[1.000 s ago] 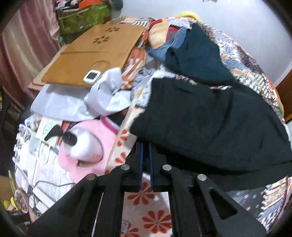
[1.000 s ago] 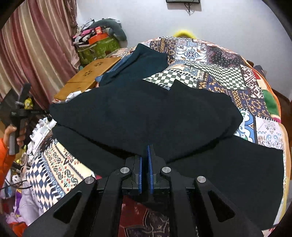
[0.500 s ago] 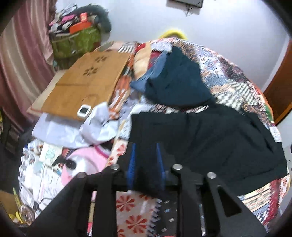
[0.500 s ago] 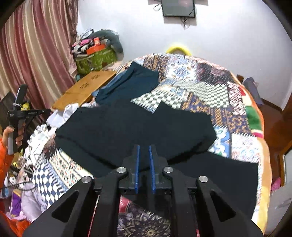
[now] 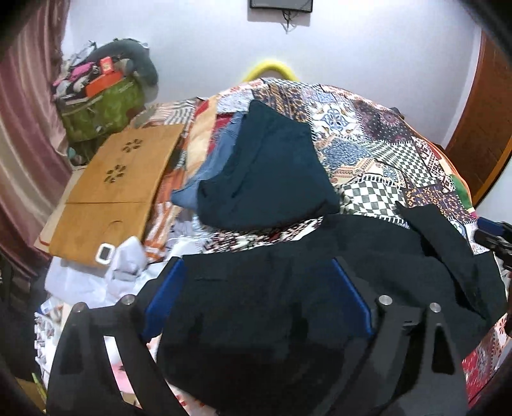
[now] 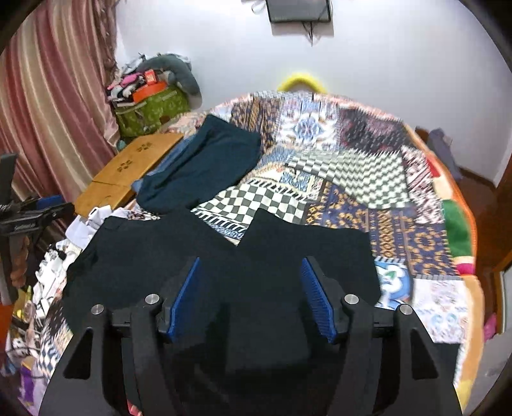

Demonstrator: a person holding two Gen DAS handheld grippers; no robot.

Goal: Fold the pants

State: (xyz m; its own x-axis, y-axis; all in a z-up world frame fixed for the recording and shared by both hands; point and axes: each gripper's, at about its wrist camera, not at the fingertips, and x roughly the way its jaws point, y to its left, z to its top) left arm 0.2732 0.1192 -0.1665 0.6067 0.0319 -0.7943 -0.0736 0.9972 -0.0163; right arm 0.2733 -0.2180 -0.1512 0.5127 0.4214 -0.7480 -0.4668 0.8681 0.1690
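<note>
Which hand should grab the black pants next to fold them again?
Probably the left. The left tool hangs over the end edge of the black pants, easy to lift across; the right tool sits over their middle. Both tools' jaws have just been opening, and neither pinches any cloth.

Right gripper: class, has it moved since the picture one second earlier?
Yes. The right gripper backed away from the wall screen, its jaws opening off the black pants.

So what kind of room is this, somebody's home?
Most likely a lived-in bedroom: a bed under a patchwork quilt, pink curtains beside it, and a green bag piled with belongings in the corner. Black pants lie on the quilt.
</note>
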